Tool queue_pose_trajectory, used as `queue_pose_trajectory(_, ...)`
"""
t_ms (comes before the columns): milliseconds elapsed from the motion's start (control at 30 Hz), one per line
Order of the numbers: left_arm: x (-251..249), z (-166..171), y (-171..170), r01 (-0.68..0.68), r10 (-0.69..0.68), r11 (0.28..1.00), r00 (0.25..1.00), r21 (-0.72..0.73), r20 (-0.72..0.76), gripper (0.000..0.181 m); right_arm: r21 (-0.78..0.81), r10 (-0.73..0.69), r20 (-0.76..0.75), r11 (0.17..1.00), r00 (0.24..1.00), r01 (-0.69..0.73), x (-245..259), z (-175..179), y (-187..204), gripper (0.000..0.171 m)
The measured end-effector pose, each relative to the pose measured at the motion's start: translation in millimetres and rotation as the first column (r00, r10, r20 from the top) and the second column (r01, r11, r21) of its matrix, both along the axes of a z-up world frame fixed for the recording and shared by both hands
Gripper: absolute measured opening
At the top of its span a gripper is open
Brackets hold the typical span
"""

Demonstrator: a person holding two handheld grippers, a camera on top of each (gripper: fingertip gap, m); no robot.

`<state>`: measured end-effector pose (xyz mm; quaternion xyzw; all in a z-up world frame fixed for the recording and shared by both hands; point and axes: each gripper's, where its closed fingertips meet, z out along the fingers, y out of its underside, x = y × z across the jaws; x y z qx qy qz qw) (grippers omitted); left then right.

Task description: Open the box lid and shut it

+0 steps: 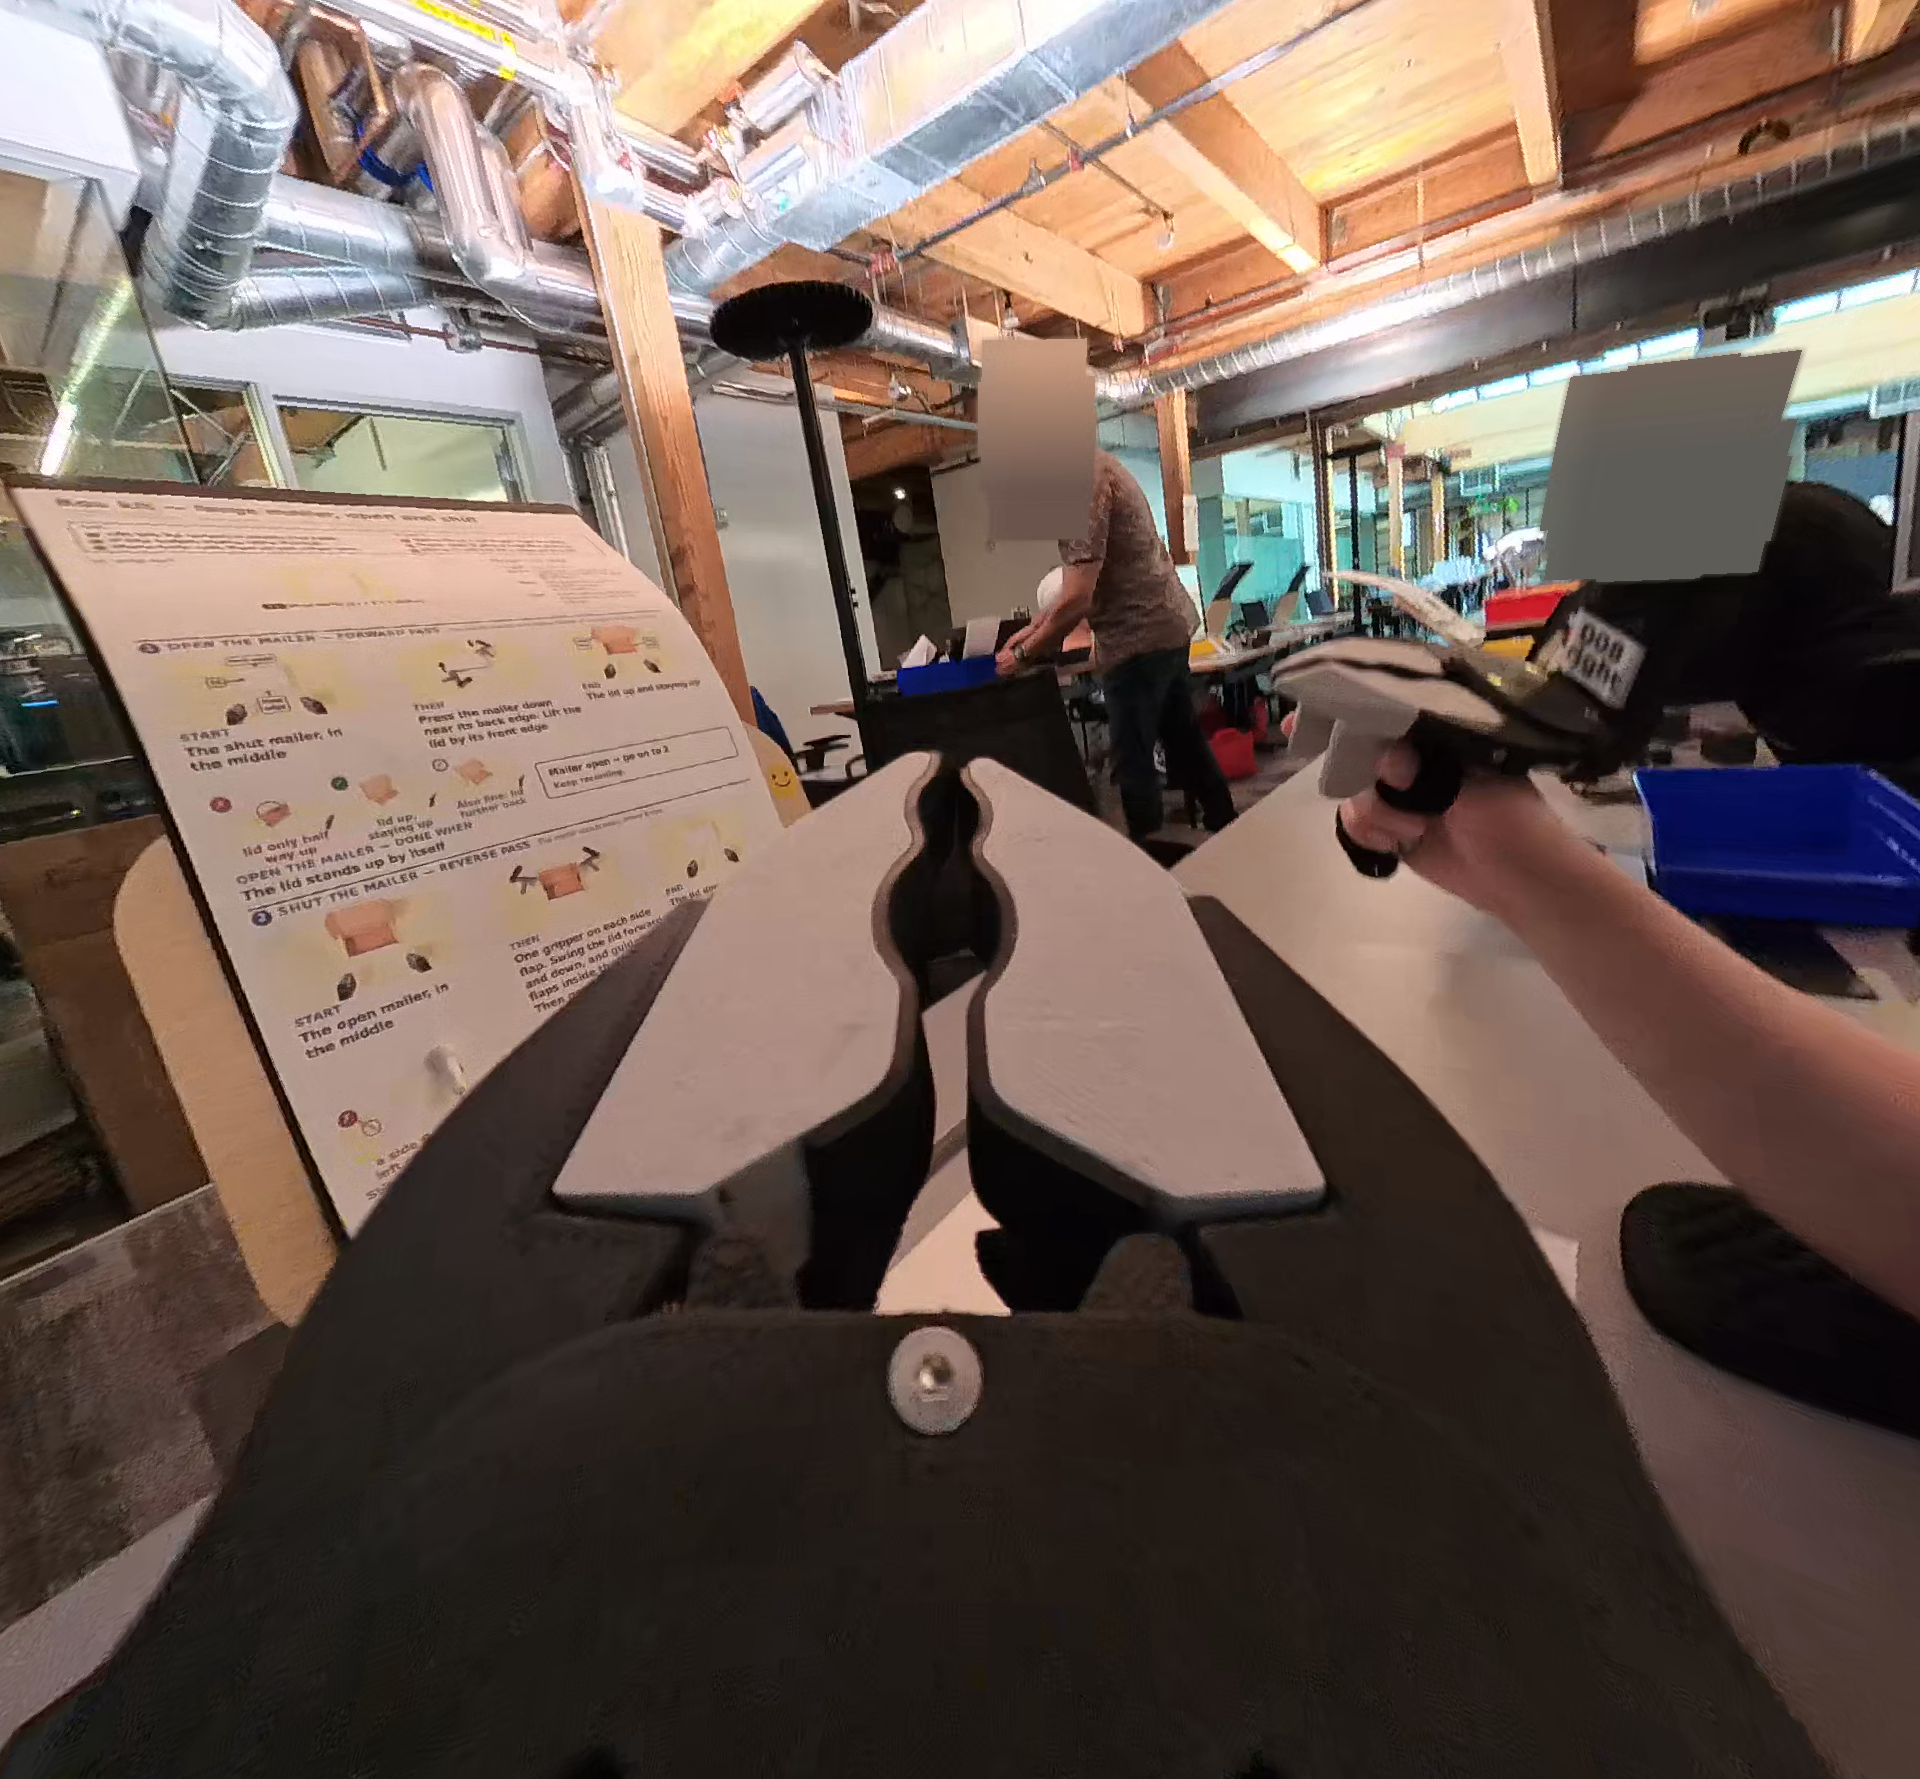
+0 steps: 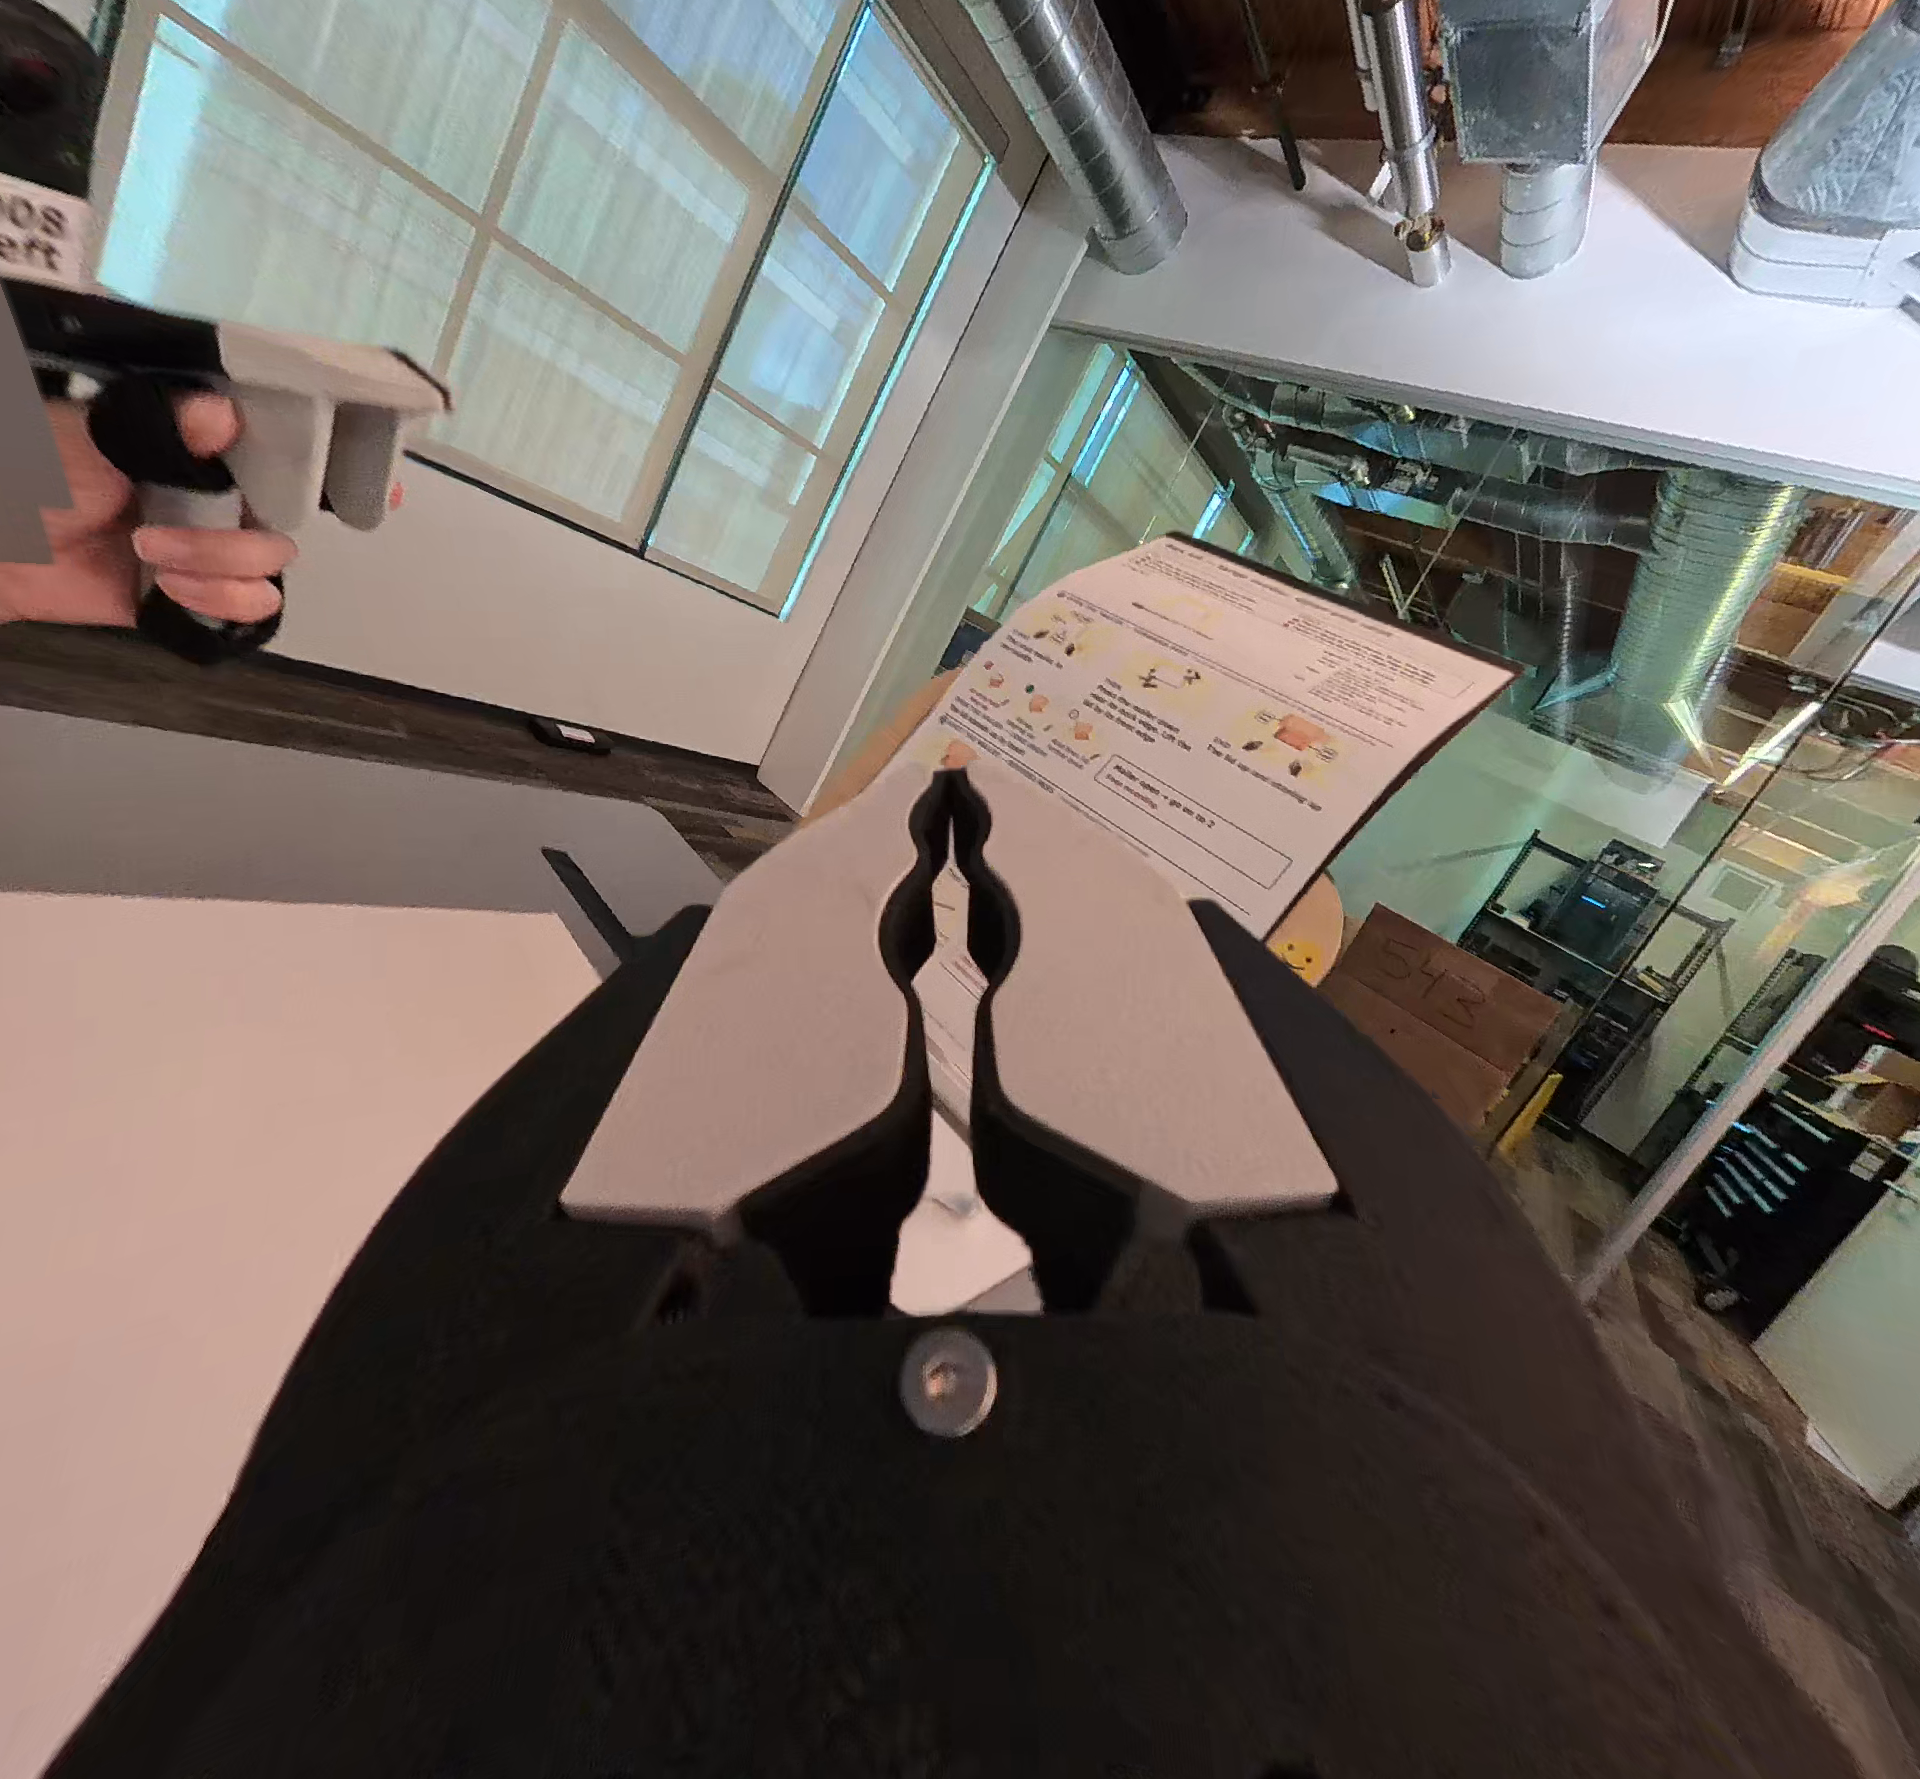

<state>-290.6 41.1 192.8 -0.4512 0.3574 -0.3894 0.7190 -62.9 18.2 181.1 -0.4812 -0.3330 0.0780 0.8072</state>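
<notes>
No box shows in either view. My left gripper point(image 1: 954, 773) is raised above the white table point(image 1: 1403, 1002), level and pointing across the room, with its grey fingers point(image 1: 790, 981) closed together on nothing. My right gripper point(image 2: 948, 782) is tilted up towards the wall and ceiling, its fingertips touching and empty. Each gripper also shows in the other's view, held by a hand in mid-air: the right gripper point(image 1: 1299, 685) at the right of the left wrist view, and the left gripper point(image 2: 416, 389) at the left edge of the right wrist view.
A curved instruction sheet on a board point(image 1: 416, 794) stands at the table's left edge and also shows in the right wrist view point(image 2: 1195, 721). A blue bin point(image 1: 1787, 836) sits at the right. A person point(image 1: 1132, 607) stands at a far table. The table point(image 2: 260, 1106) lies below.
</notes>
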Motion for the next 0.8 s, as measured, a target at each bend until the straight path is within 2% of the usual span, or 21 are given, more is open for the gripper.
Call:
queue_pose_trajectory(100, 5, -7, -4, -0.027, 0.031, 0.999, 0.993, 0.029, -0.118, 0.000, -0.028, 0.056, -0.054, 0.998, 0.997, -0.057, -7, 10, -10, 0.000)
queue_pose_trajectory(200, 9, -10, -10, -0.074, 0.092, 0.993, 0.975, 0.092, -0.201, 0.000, 0.019, 0.074, -0.049, 0.997, 0.996, -0.073, -15, 19, -23, 0.000)
queue_pose_trajectory(367, 29, -27, -33, 0.035, 0.004, 0.994, 0.937, 0.104, -0.348, 0.000, 0.176, -0.042, 0.075, 0.984, 0.996, 0.028, -26, 23, -33, 0.000)
queue_pose_trajectory(533, 40, -41, -36, 0.035, 0.029, 0.990, 0.899, 0.137, -0.436, 0.000, 0.270, -0.147, 0.199, 0.959, 0.969, 0.090, -39, 14, -31, 0.000)
queue_pose_trajectory(667, 46, -46, -39, 0.053, -0.001, 0.993, 0.893, 0.102, -0.451, 0.000, 0.359, -0.237, 0.262, 0.924, 0.936, 0.133, -45, 9, -30, 0.000)
queue_pose_trajectory(800, 47, -47, -39, 0.061, -0.021, 0.995, 0.895, 0.076, -0.446, 0.000, 0.442, -0.274, 0.307, 0.889, 0.911, 0.118, -53, 6, -35, 0.000)
